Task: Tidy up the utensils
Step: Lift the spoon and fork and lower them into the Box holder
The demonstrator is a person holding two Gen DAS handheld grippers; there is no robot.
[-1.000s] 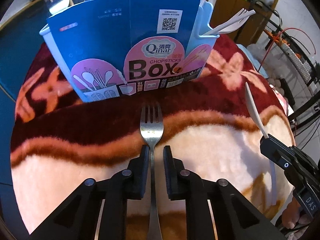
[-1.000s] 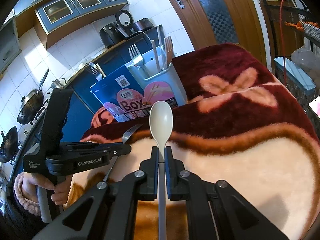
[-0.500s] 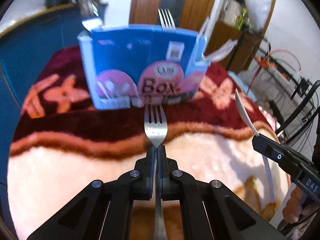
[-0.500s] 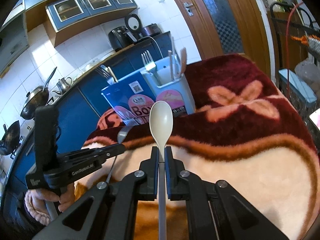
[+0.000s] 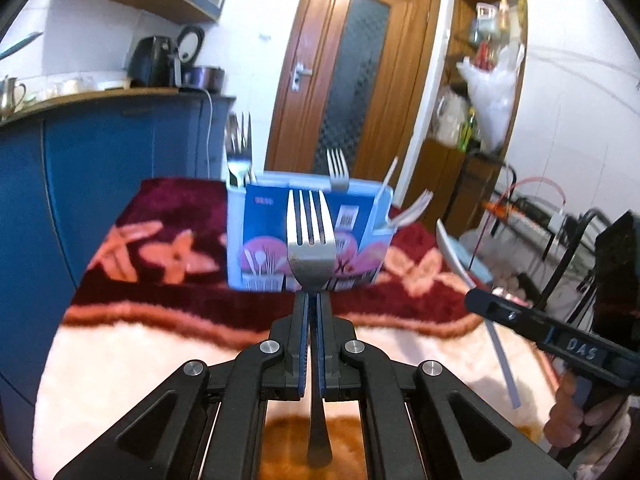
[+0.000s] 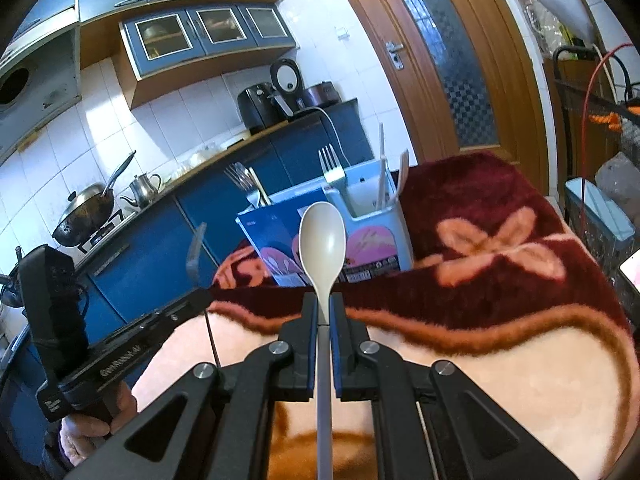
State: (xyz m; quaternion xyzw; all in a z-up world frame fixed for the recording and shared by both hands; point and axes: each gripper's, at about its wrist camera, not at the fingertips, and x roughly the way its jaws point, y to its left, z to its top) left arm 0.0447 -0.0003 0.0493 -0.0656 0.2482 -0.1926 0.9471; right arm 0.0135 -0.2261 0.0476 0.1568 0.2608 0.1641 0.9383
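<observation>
My left gripper (image 5: 313, 300) is shut on a metal fork (image 5: 311, 242), held tines up above the blanket. My right gripper (image 6: 323, 300) is shut on a white plastic spoon (image 6: 322, 246), bowl up. Ahead of both stands the light-blue utensil box (image 5: 308, 240) with its blue and pink label, also in the right wrist view (image 6: 332, 236). Forks (image 5: 337, 168) and white plastic utensils (image 5: 408, 210) stick out of its compartments. In the left wrist view the right gripper (image 5: 476, 304) with its spoon (image 5: 452, 248) is at the right. In the right wrist view the left gripper (image 6: 200, 298) with its fork (image 6: 195, 250) is at the left.
A red, cream and orange fleece blanket (image 5: 160, 344) covers the table. A blue kitchen counter (image 5: 100, 160) runs along the left, with a wok (image 6: 84, 216) and kettle (image 6: 142, 188) on it. A wooden door (image 5: 352, 80) and wire racks (image 6: 600, 128) stand behind and to the right.
My left gripper closed on the fork lying on the blanket and lifted it, tilting up and back from the box. My right gripper rose a little with the spoon.
</observation>
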